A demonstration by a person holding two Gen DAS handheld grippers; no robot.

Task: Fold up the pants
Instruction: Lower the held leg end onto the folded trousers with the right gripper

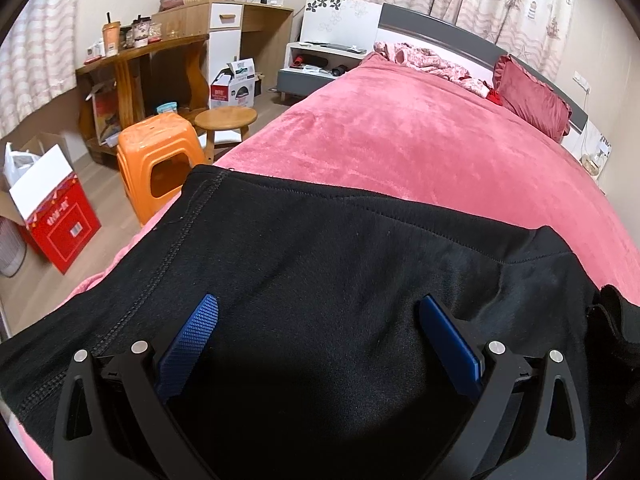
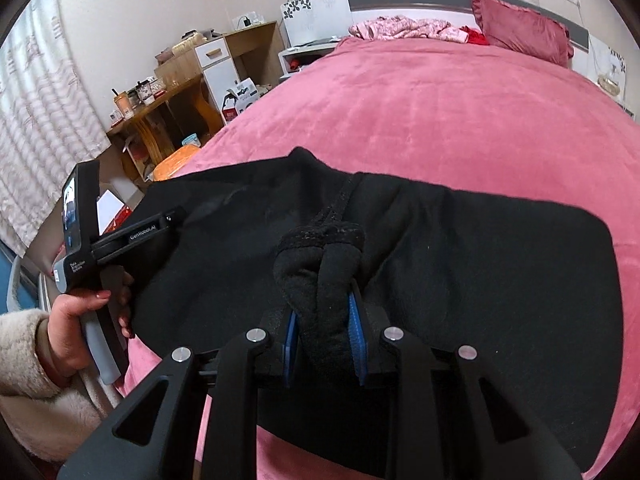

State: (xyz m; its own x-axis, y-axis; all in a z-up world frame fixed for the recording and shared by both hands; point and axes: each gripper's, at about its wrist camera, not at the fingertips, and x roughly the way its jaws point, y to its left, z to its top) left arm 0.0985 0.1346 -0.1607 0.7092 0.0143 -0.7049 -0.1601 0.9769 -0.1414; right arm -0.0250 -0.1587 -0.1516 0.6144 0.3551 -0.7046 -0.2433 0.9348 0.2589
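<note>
Right claw [image 2: 322, 332] nearest, pinching a bunched wad of the black pants [image 2: 460, 260]. Left claw [image 1: 316, 336] spread wide, hovering over the flat cloth, gripping nothing. Pants lie across the near edge of the bed [image 2: 440, 112]. Fleecy, soft, light, floppy, so it will sag and bunch; best held at seams or hem corners. Pillow [image 2: 524, 24] at the far headboard.
</note>
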